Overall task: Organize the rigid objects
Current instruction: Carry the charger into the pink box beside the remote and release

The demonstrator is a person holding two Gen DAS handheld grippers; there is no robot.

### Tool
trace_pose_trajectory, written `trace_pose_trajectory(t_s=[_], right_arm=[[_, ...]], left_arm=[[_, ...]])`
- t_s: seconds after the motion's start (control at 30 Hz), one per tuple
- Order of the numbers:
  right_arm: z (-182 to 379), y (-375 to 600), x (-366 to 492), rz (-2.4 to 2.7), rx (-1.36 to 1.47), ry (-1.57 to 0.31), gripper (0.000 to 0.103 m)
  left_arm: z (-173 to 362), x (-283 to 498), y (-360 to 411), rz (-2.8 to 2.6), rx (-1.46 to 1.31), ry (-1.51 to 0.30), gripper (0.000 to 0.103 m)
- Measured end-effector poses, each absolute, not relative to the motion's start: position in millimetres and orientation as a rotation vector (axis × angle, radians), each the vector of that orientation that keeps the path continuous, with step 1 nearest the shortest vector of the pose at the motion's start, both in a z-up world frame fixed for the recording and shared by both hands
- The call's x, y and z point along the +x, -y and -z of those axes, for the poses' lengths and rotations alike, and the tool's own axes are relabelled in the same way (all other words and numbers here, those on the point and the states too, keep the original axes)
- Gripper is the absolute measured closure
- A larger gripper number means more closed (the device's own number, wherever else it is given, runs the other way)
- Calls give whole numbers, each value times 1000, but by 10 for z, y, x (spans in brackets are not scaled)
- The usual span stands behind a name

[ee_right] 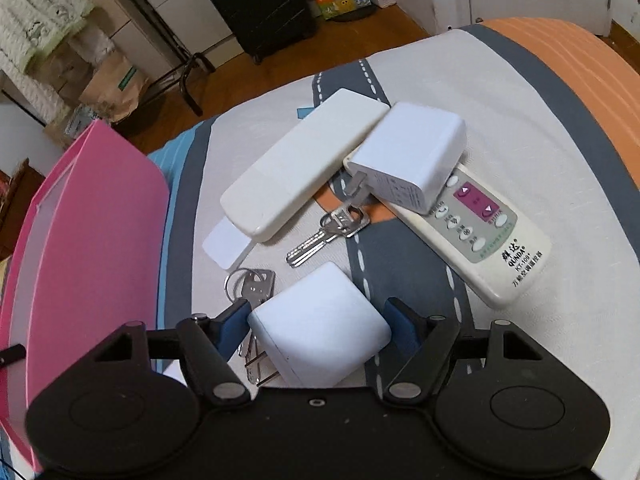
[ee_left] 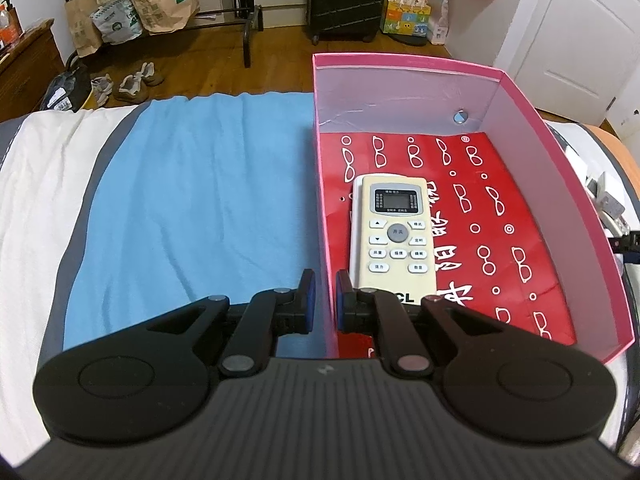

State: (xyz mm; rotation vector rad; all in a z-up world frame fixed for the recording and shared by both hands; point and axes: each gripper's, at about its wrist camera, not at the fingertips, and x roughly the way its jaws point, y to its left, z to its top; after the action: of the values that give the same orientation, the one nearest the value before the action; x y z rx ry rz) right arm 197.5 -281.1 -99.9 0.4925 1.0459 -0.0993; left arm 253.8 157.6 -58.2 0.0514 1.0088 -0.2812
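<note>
The right gripper (ee_right: 316, 320) is wide, its jaws on both sides of the small white charger (ee_right: 320, 334) at 6 o'clock on the bed, which looks light, hard and smooth, so squeeze its flat sides, not the prongs.

L gripper (ee_left: 324, 300) fingers clamped on pink box (ee_left: 560, 184) wall, remote (ee_left: 394, 236) inside, blue towel (ee_left: 192, 208) beside
</note>
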Motion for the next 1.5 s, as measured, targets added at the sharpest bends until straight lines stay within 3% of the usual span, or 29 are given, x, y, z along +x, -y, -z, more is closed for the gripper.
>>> trace_pose_trajectory(t_s=[0.27, 0.63, 0.8, 0.97, 1.17, 1.3, 1.43, 1.5], right_arm=[[726, 2701, 1758, 56, 488, -966, 26], [-252, 1635, 1503, -324, 202, -698, 26], [-331, 964, 1598, -476, 50, -733, 26], [-44, 537, 1978, -505, -148, -886, 26], [257, 468, 2136, -491, -287, -1093, 26], [244, 516, 2112, -472, -271, -1109, 26], [255, 525, 2131, -450, -255, -1095, 37], [207, 624, 2125, -451, -191, -1061, 38]], left_arm=[[602, 2528, -1576, 300, 52, -1003, 97], [617, 2541, -1594, 294, 39, -1008, 98], [616, 2542, -1615, 293, 28, -1007, 98], [610, 2535, -1629, 300, 25, -1003, 98], [614, 2540, -1652, 312, 10, -1002, 97], [621, 2557, -1660, 320, -2, -1003, 97], [625, 2563, -1638, 316, 5, -1005, 97], [624, 2563, -1636, 314, 4, -1006, 97]])
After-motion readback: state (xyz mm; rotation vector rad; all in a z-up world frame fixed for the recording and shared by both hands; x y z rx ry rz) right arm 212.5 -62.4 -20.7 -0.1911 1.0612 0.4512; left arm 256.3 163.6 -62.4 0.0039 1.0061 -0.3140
